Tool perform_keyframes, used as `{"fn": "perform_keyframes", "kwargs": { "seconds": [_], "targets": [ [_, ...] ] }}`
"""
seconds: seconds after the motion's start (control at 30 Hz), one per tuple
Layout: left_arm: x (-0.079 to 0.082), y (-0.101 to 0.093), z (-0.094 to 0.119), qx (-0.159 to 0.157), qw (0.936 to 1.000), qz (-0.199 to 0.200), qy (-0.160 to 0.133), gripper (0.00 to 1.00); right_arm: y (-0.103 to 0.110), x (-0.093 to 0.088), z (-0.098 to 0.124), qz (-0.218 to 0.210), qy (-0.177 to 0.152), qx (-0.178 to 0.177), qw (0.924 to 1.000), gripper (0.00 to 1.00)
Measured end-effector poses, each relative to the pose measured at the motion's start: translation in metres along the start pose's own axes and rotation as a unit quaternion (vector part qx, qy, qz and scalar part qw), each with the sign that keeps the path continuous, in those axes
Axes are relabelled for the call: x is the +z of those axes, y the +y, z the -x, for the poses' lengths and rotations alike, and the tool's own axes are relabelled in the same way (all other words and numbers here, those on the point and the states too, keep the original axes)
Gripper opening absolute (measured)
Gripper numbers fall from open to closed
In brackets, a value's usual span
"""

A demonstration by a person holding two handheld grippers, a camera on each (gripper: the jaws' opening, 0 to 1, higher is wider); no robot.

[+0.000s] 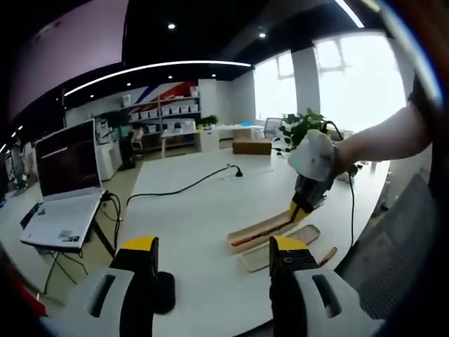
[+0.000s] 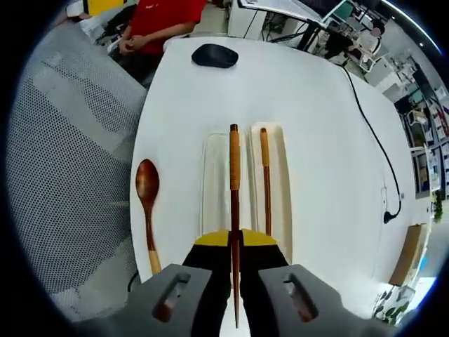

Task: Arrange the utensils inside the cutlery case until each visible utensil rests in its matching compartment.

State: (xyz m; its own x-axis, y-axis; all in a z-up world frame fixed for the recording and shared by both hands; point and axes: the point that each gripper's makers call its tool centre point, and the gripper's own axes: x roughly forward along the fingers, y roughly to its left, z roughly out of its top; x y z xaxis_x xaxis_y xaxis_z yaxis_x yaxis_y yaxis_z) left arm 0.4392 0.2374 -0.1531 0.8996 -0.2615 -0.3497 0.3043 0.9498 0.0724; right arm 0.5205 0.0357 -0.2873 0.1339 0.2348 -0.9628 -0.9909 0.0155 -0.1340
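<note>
Spanning a bright office, white table (image 1: 196,210) bears cutlery case (image 2: 280,182).

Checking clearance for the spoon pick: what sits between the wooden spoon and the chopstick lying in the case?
In the right gripper view, between the wooden spoon and the resting chopstick: bare table, the case's empty left compartment, and the second chopstick clamped in the right gripper.

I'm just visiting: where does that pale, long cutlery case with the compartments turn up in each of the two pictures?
Left gripper view: the pale cutlery case lies lower right of centre on the white table, under the right gripper.
Right gripper view: the case sits at centre, just above the right gripper, which clamps a brown chopstick.
Shared landmark: the white table.
</note>
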Motion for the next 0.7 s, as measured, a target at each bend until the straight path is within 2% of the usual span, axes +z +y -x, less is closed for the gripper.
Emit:
{"fn": "perform_keyframes", "kwargs": {
  "seconds": [0.37, 0.7],
  "targets": [
    [0.001, 0.003, 0.001, 0.006, 0.9999, 0.010, -0.004, 0.66, -0.033, 0.012, -0.022, 0.016, 0.019, -0.005, 0.9997, 0.00],
    [0.001, 0.004, 0.000, 0.005, 0.9998, 0.020, -0.003, 0.66, -0.038, 0.012, -0.051, 0.014, 0.036, 0.015, 0.9991, 0.00]
  ]
}}
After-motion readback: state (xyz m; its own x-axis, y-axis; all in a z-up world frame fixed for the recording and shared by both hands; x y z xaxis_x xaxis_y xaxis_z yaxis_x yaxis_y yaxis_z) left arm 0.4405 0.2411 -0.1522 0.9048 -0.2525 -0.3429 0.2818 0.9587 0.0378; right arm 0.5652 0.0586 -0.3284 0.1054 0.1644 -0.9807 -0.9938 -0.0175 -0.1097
